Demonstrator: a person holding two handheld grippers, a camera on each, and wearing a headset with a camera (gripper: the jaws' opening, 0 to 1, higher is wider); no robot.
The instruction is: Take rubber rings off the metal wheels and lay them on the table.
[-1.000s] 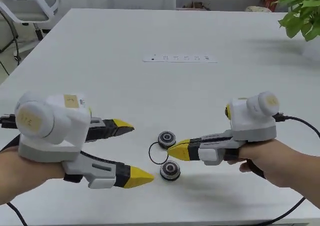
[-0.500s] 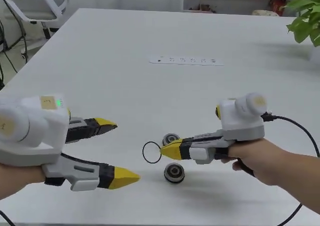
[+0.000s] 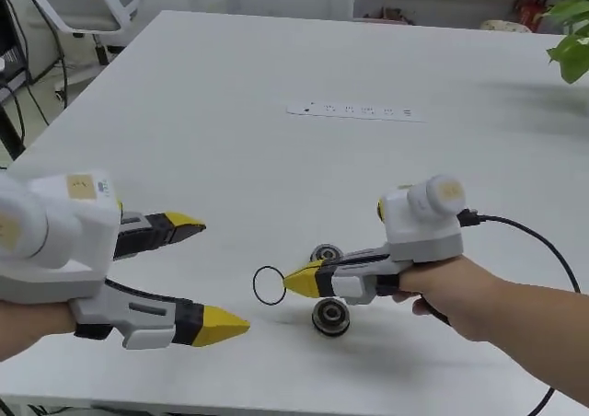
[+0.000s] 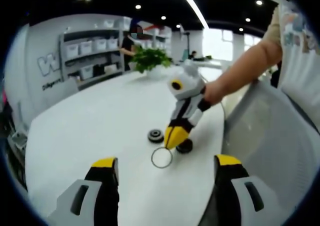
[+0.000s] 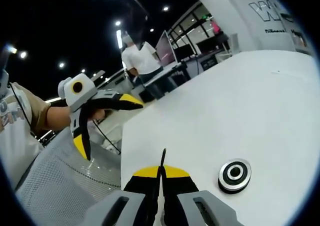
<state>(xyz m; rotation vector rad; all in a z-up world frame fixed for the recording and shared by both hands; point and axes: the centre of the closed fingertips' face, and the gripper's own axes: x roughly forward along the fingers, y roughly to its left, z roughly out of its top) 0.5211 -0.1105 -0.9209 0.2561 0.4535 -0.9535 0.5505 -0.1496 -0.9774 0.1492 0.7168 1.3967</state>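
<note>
My right gripper [image 3: 294, 281] is shut on a thin black rubber ring [image 3: 270, 285], which sticks out past its yellow tips, low over the white table [image 3: 276, 158]. Two metal wheels flank that gripper: one [image 3: 326, 253] behind its jaws, one [image 3: 330, 316] in front. In the right gripper view the ring [image 5: 163, 158] is an edge-on black line above my shut jaws, with a wheel [image 5: 234, 175] to the right. My left gripper [image 3: 210, 273] stands wide open to the left, nothing in it. The left gripper view has the ring [image 4: 162, 157] ahead of its open jaws.
A white power strip [image 3: 354, 111] lies mid-table further back. A green plant [image 3: 575, 52] is at the far right and an office chair [image 3: 83, 6] at the far left. The right gripper's black cable [image 3: 543, 241] trails to the right.
My right gripper has carried the ring leftward, away from the two wheels. The left gripper stays open and has drifted slightly left. The head camera has shifted.
</note>
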